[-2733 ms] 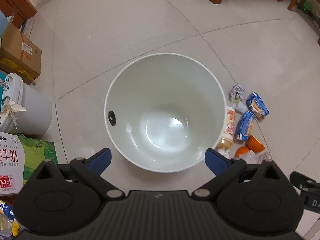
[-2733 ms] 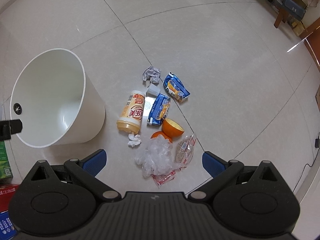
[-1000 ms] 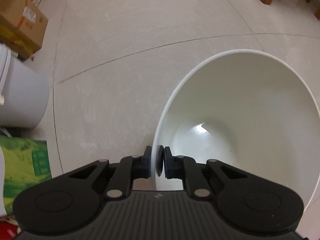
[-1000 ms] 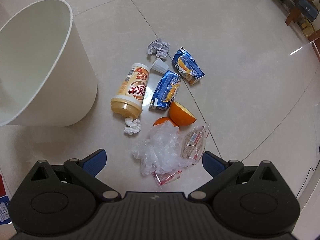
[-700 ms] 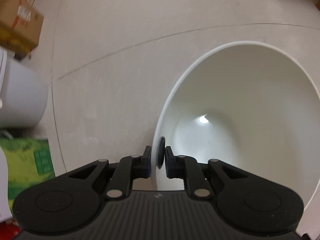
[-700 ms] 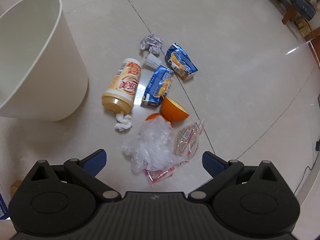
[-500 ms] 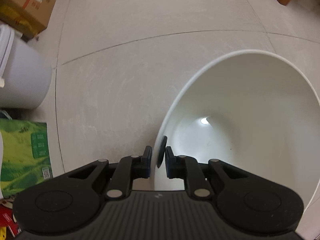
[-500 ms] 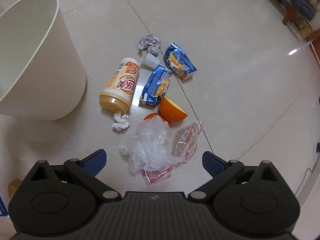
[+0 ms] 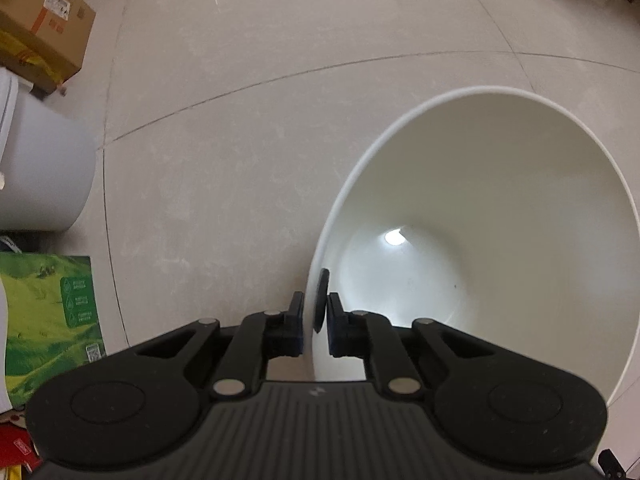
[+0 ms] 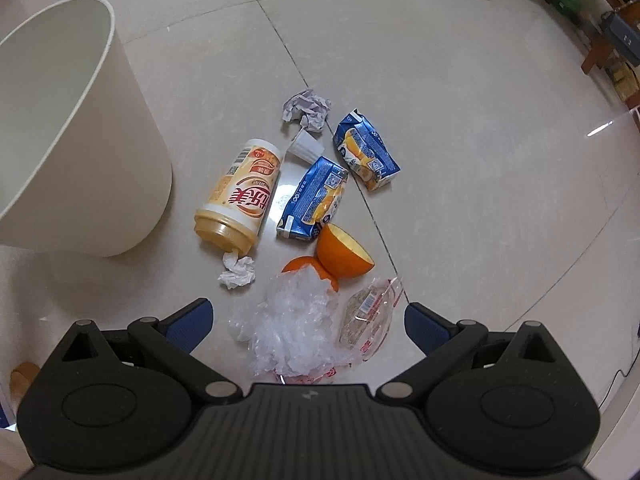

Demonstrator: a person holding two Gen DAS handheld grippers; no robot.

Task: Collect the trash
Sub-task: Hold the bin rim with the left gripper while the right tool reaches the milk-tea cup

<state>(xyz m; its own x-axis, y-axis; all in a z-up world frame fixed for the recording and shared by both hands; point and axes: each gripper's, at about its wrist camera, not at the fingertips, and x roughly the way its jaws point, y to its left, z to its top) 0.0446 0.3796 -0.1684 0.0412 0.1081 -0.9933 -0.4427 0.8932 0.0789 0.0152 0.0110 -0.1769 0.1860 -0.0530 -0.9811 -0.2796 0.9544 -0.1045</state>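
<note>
Since the earliest frames the left tongs have gone from spread wide above the white bin to pinched narrow on its rim, one finger outside the wall and one inside beside a small black disc fixed to the inner wall. The bin, which stood upright, now leans so that its mouth faces the wrist camera, and the right tongs have come lower over the litter.

That grip at the bin's 9 o'clock edge looks meant to steady and tip it, so that rubbish can be dropped or swept in without the light bin sliding on the tiled floor. The bin is empty.

The right tongs hang wide open, holding nothing, over the crumpled clear plastic and the clear wrapper beside it, the nearest pieces and probably the first pick. From there, two orange pieces lie at 12 o'clock, a small tissue wad at 10 o'clock. Further out lie a beige bottle on its side, two blue cartons, a white cap and a crumpled paper ball. The bin stands at 9 o'clock from the pile, close beside the bottle, which keeps each carry short.
</note>
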